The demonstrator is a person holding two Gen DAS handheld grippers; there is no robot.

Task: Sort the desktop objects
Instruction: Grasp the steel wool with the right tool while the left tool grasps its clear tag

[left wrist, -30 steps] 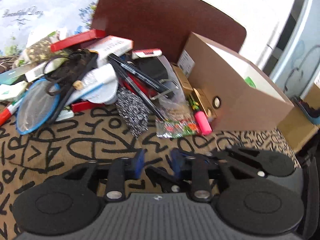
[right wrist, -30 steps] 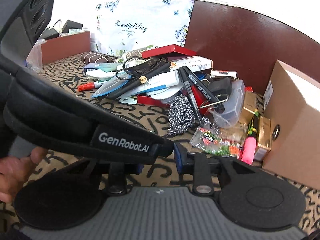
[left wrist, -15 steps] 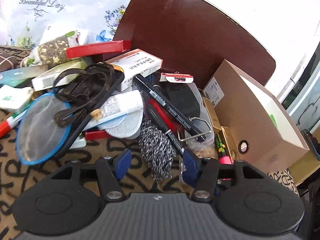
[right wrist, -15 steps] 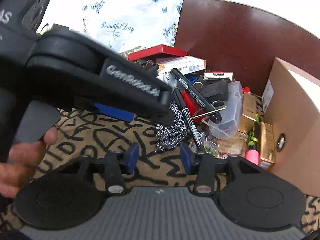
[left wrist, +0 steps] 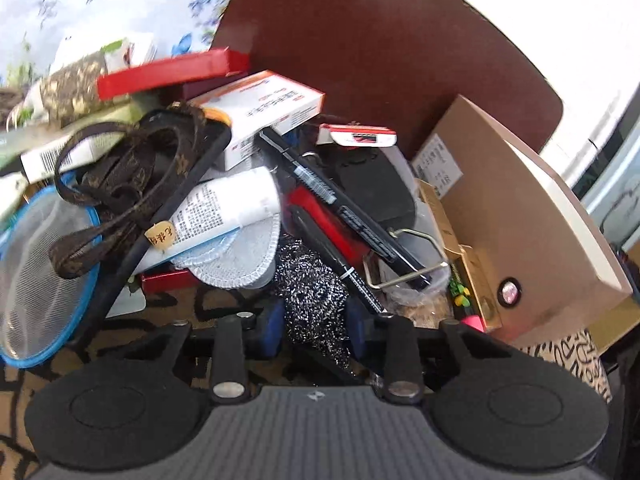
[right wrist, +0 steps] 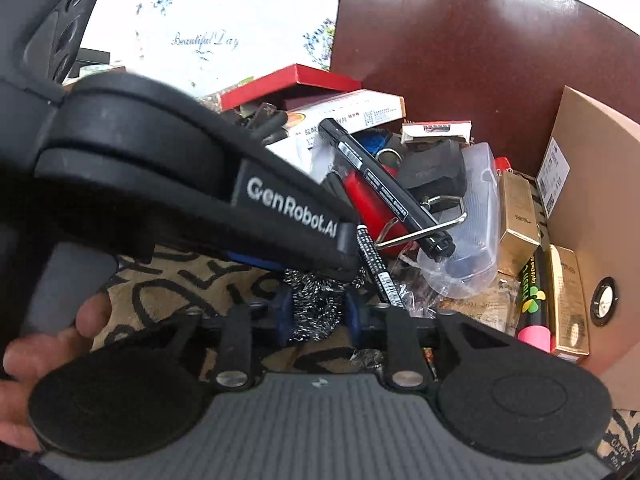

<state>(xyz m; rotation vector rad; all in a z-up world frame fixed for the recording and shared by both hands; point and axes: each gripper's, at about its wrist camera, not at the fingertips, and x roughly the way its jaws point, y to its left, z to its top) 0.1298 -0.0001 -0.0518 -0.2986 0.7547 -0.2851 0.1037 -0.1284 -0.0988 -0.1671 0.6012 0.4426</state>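
Where the pile meets the patterned cloth (left wrist: 168,316), beside the cardboard box (left wrist: 532,224), the scourer (left wrist: 312,300) is flanked by the partly open left gripper (left wrist: 316,326) and right gripper (right wrist: 316,316); grip cannot be told.

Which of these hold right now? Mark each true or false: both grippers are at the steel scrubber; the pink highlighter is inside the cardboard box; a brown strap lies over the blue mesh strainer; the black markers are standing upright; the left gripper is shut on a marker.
1. Both grippers are at the steel scrubber. True: the left gripper and the right gripper each have open fingers on either side of it.
2. The pink highlighter is inside the cardboard box. False: it lies outside, beside the box's wall.
3. A brown strap lies over the blue mesh strainer. True.
4. The black markers stand upright. False: they lie slanted across the pile.
5. The left gripper is shut on a marker. False: it is open around the scrubber.
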